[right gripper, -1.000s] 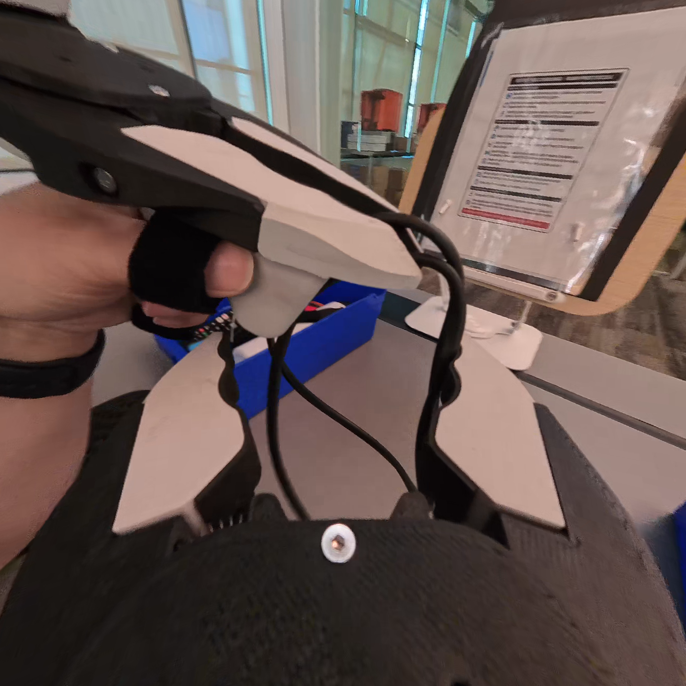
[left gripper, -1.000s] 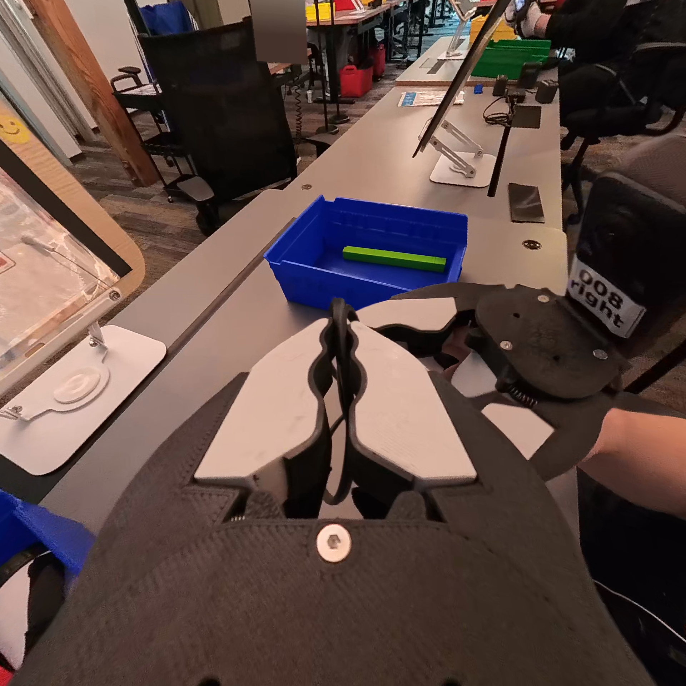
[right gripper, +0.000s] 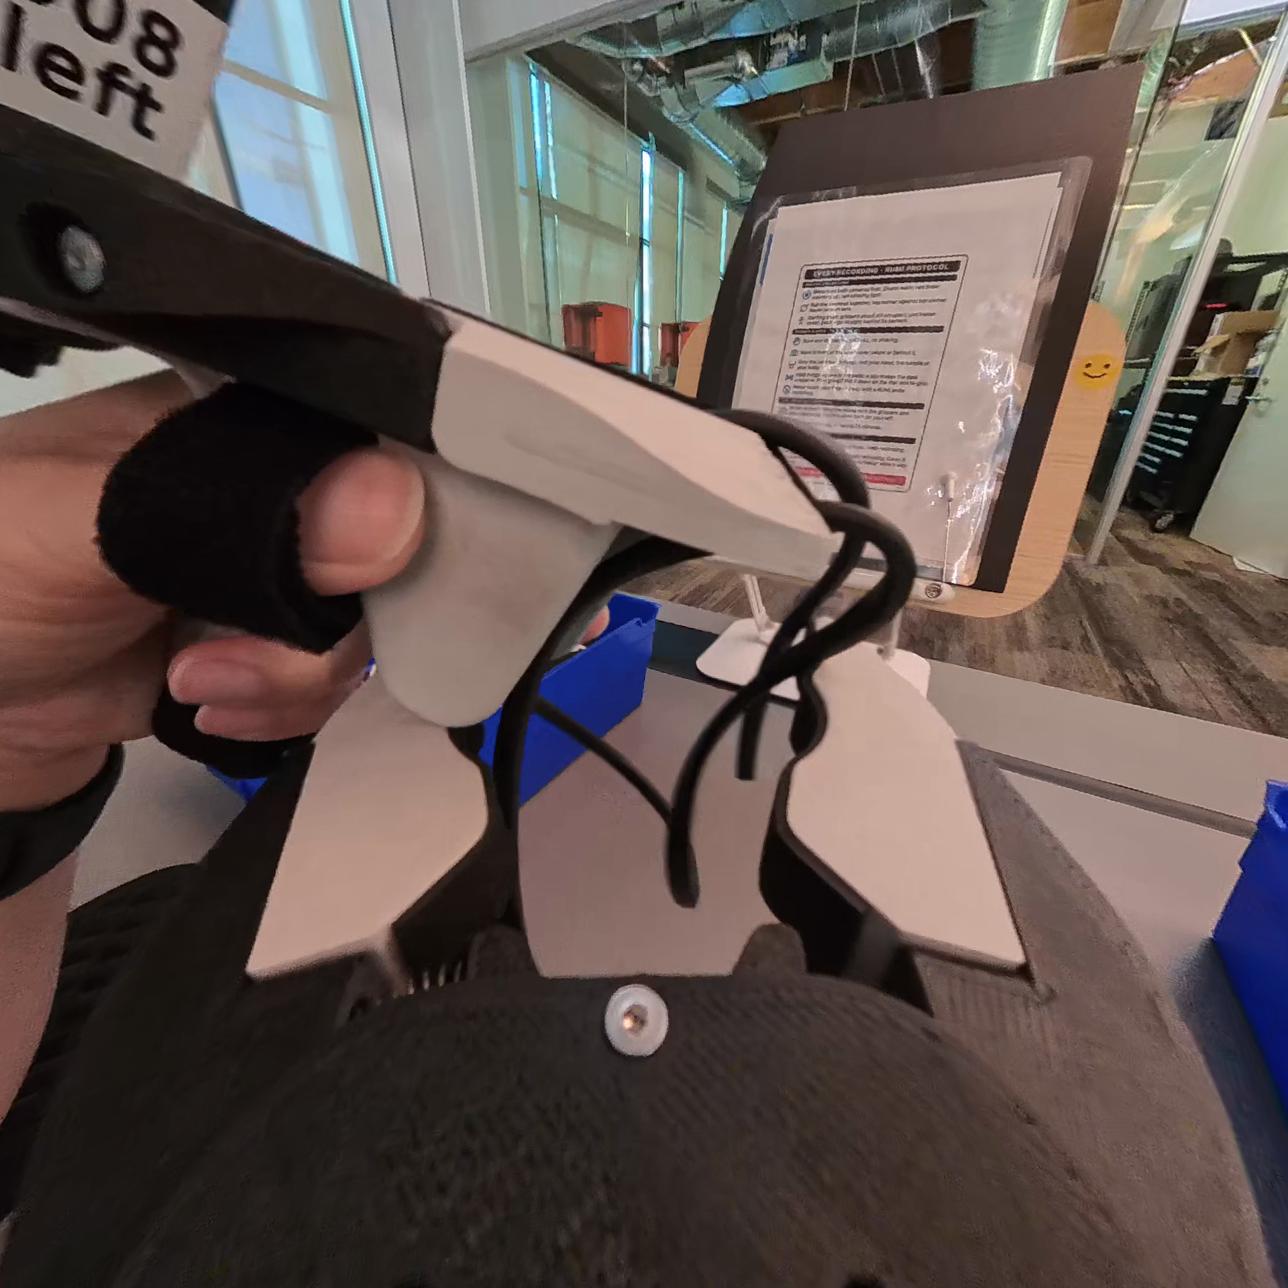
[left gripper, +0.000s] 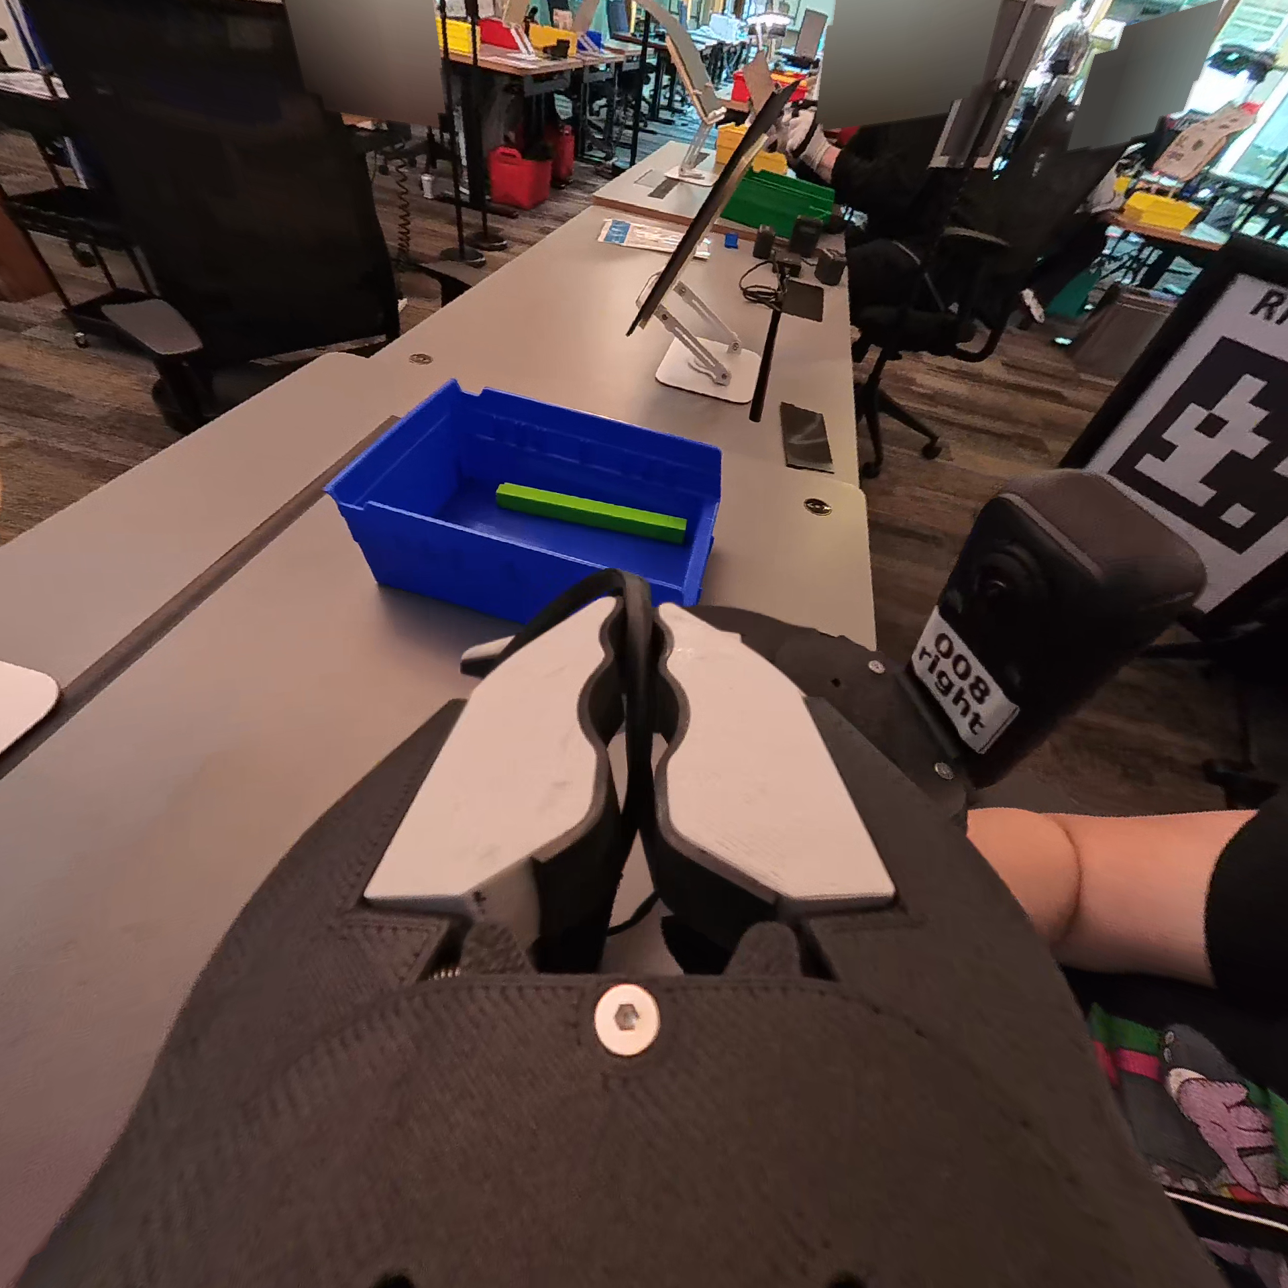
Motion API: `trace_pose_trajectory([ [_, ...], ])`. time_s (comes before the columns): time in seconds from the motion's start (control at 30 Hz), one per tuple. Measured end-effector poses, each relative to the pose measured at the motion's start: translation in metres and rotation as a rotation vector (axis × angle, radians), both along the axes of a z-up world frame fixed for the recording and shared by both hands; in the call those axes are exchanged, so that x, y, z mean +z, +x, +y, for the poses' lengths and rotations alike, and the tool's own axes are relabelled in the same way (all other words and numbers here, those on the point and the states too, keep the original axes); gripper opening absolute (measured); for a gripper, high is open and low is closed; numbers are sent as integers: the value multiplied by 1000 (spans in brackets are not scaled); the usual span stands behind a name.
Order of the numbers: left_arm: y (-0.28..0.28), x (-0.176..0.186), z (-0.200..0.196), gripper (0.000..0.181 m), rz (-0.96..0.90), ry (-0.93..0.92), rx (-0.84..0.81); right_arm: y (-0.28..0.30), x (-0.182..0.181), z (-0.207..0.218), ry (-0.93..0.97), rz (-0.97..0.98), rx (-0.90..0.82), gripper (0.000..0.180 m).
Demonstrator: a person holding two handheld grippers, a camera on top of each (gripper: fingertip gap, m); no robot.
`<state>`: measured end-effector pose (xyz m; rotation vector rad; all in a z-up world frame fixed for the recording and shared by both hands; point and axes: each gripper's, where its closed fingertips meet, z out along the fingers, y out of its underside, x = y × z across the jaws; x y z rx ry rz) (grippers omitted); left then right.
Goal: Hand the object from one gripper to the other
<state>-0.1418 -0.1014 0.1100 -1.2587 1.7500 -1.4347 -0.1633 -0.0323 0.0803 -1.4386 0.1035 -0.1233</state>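
We see the left hand-held gripper [left gripper: 635, 627] clamped on a thin black cable [left gripper: 631, 697], its grey fingers [left gripper: 523, 753] pressed close with the cable looping out over their tips. From the right wrist view, the same cable [right gripper: 864, 557] hangs in several loops from the left hand-held gripper's tip [right gripper: 822, 537], dangling between the spread fingers of the right hand-held gripper [right gripper: 645, 704], which stands wide and grips nothing; whether a strand brushes its right finger [right gripper: 885, 801] we cannot tell. A hand [right gripper: 174, 557] with a black finger strap works the left tool's trigger. In the left wrist view the right hand-held gripper's body [left gripper: 906, 697] sits just beside and under the left one, above the grey bench [left gripper: 209, 697]. Beyond the fingertips on the bench rests a blue bin [left gripper: 432, 550] with a green bar [left gripper: 589, 512] lying flat inside. A second blue bin [right gripper: 592, 669] sits behind the cable in the right view, ahead of a stand-mounted board holding a plastic-covered sheet [right gripper: 899, 390].
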Motion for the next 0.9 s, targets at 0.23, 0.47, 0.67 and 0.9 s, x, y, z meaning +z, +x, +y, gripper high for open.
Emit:
trace_pose_trajectory([
  [0.23,-4,9,-5,3,-32,-81,-64,-22,3,-1,27,-61,112,40],
  [0.47,-9,16,-7,4,-50,-147,-124,-29,3,-3,14,-110,145,26],
  [0.67,-15,22,2,7,-77,-149,-133,-29,-6,-4,-53,-119,199,12],
  [0.9,-18,29,17,39,-115,-99,-75,-28,-10,-13,-68,81,407,9],
])
